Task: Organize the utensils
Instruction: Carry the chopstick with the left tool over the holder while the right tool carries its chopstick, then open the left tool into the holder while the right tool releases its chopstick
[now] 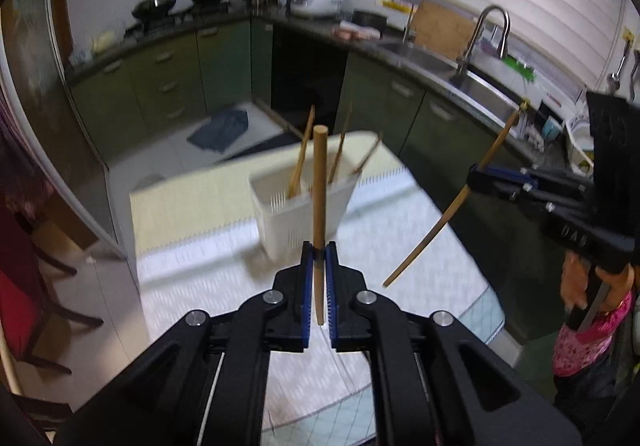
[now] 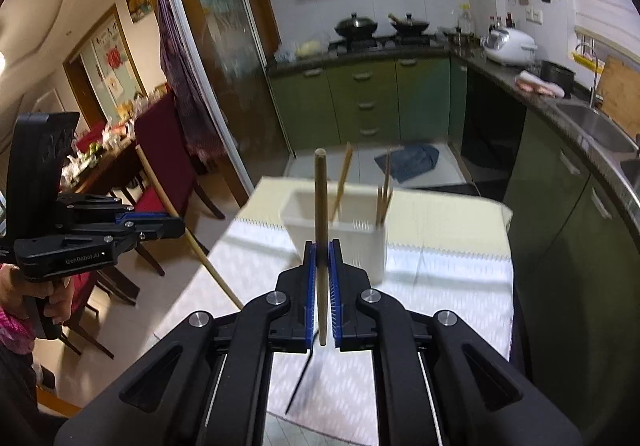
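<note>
My left gripper point(image 1: 319, 246) is shut on a wooden chopstick point(image 1: 319, 182) that stands upright between the blue pads. My right gripper point(image 2: 322, 244) is shut on another wooden chopstick point(image 2: 321, 198), also upright. Both hover above the table, near a white plastic utensil holder point(image 1: 298, 212) with several chopsticks leaning in it; it also shows in the right wrist view point(image 2: 348, 232). The right gripper point(image 1: 478, 176) shows at the right of the left wrist view with its chopstick point(image 1: 444, 222) slanting. The left gripper point(image 2: 178, 224) shows at the left of the right wrist view.
The table point(image 1: 420, 246) has a pale patterned cloth and a yellow mat point(image 1: 192, 198). Green kitchen cabinets point(image 2: 360, 102), a stove with woks point(image 2: 376, 26) and a sink point(image 1: 472, 82) line the walls. Dark red chairs point(image 2: 168, 150) stand to the left.
</note>
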Demonstrator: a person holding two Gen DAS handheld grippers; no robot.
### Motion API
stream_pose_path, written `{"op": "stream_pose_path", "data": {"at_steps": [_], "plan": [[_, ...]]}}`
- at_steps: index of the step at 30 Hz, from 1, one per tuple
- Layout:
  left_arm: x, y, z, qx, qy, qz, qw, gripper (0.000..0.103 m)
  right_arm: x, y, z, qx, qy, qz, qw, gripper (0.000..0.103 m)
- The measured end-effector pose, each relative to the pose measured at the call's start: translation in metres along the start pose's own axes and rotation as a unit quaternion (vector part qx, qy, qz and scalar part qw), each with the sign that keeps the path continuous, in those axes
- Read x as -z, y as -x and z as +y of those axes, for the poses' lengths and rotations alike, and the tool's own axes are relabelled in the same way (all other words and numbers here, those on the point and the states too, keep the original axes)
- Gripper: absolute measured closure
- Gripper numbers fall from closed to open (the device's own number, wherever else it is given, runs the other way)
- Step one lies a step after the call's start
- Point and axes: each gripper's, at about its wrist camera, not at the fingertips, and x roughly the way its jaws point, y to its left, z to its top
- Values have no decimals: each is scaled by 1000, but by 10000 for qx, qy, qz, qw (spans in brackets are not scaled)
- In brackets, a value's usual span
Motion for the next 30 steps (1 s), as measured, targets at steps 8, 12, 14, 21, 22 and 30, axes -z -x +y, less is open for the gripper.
{"op": "stream_pose_path", "data": {"at_steps": [8,12,14,21,22,30], "plan": [[-68,33,-3,-238,-8,-616,9978,97,-59,17,4,-5,-36,-436,9990,96],[-91,22,0,-358,-18,-723,9967,97,-89,12,0,89,-148,-648,9977,96],[-99,7,4,-431,-6,-714,9965,97,-102,7,-2,145,-198,-723,9971,96],[-113,-47,17,-534,35,-687,9962,97,-129,-33,-11,533,-175,-806,9952,96],[-113,-53,17,-558,28,-675,9961,97,-130,-42,-14,547,-215,-756,9954,96],[-83,-108,27,-561,74,-20,9984,97,-107,-104,-25,645,-146,-254,9975,96]]}}
